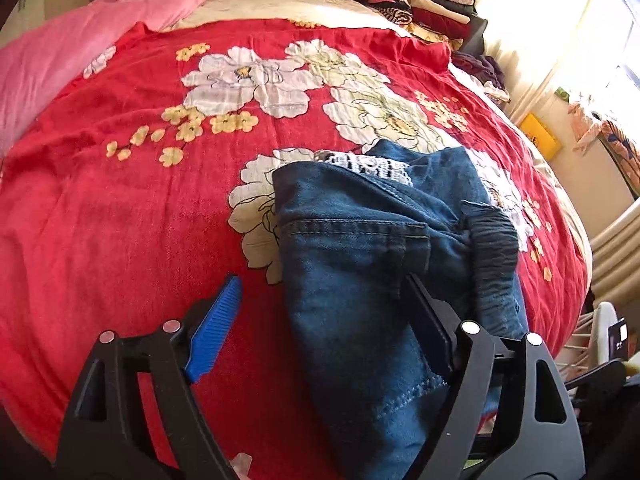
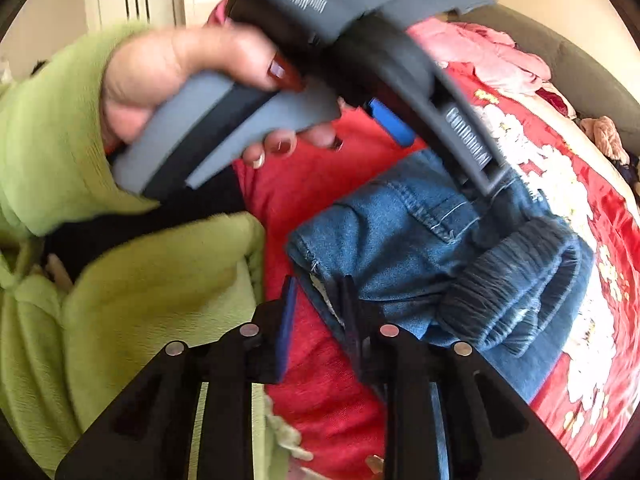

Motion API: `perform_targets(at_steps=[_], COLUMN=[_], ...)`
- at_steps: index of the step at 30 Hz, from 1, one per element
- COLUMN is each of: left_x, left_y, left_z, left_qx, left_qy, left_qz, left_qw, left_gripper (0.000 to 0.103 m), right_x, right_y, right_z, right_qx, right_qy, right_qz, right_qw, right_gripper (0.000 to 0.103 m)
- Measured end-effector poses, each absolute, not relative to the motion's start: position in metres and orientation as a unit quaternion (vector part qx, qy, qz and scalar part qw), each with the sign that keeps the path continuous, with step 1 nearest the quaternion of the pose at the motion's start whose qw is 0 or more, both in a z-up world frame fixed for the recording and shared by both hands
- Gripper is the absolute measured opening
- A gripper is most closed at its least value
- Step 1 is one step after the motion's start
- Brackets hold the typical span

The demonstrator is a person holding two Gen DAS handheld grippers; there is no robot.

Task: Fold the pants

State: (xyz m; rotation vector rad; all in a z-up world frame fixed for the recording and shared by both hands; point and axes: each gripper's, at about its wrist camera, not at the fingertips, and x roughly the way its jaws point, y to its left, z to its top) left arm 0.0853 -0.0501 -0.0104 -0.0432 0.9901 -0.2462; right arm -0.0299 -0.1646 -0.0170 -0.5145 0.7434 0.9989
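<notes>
Lying bunched on the red floral bedspread [image 1: 120,220], jeans [image 1: 360,248] sit between both grippers' wide-spread, empty fingers [image 1: 218,328].

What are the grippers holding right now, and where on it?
Nothing is clamped. The left gripper is open, straddling the jeans' edge near the pocket. The right gripper is open too, by a corner of the jeans on the red blanket.

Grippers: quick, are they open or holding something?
Left gripper: open, fingers astride the jeans, not clamped.
Right gripper: open at the jeans' edge, holding nothing.
</notes>
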Motion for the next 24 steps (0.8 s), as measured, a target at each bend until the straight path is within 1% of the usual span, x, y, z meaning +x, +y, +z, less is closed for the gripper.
perform_targets(at_steps=[1,3,4,6,10,12,13,15,19,24], left_x=[0.083,0.079,0.077,0.073,0.066,0.063,0.062,0.059,0.053,0.050], left_y=[-0.052,-0.054,-0.054,-0.057,-0.059,-0.059,-0.059,-0.059,-0.060,-0.060], left_z=[-0.008,-0.003,0.000,0.005,0.013,0.016,0.017,0.020,0.025,0.026], left_qx=[-0.017,-0.015,-0.013,-0.004,0.003,0.002,0.003,0.004,0.007,0.009], left_qy=[0.470,0.462,0.458,0.451,0.440,0.436,0.435,0.431,0.423,0.421], left_qz=[-0.117,-0.120,-0.120,-0.118,-0.116,-0.115,-0.114,-0.113,-0.112,-0.111], left_qw=[0.875,0.879,0.880,0.885,0.890,0.892,0.893,0.895,0.899,0.900], left_gripper=[0.075,0.076,0.079,0.080,0.085,0.087,0.088,0.089,0.092,0.092], right_x=[-0.032,-0.033,-0.033,-0.033,-0.029,-0.023,-0.018,-0.020,-0.016,-0.006], right_y=[-0.169,-0.177,-0.185,-0.196,-0.208,-0.215,-0.221,-0.232,-0.250,-0.270], right_z=[-0.012,-0.002,0.004,0.013,0.030,0.038,0.042,0.046,0.054,0.059], right_qx=[-0.230,-0.214,-0.203,-0.187,-0.159,-0.139,-0.128,-0.118,-0.104,-0.074], right_qy=[0.342,0.338,0.335,0.330,0.319,0.316,0.313,0.307,0.293,0.288], right_qz=[0.461,0.460,0.459,0.453,0.434,0.424,0.418,0.406,0.378,0.341], right_qw=[0.786,0.793,0.798,0.807,0.828,0.837,0.843,0.853,0.872,0.892], right_gripper=[0.028,0.035,0.037,0.045,0.051,0.058,0.059,0.064,0.064,0.064])
